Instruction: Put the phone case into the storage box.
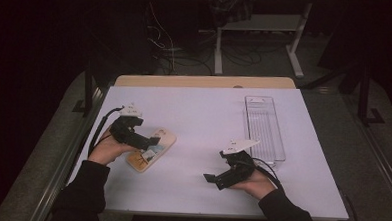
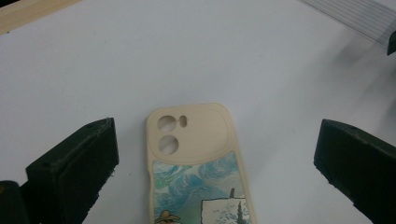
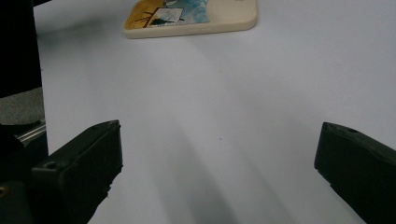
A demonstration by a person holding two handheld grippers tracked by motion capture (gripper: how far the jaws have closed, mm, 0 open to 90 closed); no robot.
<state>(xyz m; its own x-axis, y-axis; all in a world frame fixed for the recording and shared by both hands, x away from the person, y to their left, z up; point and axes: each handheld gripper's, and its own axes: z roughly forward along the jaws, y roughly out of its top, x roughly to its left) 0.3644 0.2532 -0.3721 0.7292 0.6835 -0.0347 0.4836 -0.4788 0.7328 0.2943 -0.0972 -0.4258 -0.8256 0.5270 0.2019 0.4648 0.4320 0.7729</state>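
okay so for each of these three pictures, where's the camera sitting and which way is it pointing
High view: above the person's side, looking forward and down on the white table; both forearms, left tool, right tool.
Left gripper view: on the left tool, looking along its open jaws at the phone case.
Right gripper view: on the right tool, jaws open, facing across the table.
Shared: all show the phone case.

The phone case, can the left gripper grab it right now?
Probably yes. The left gripper is open, with its jaws on either side of the phone case, and nothing lies between them on the white table.
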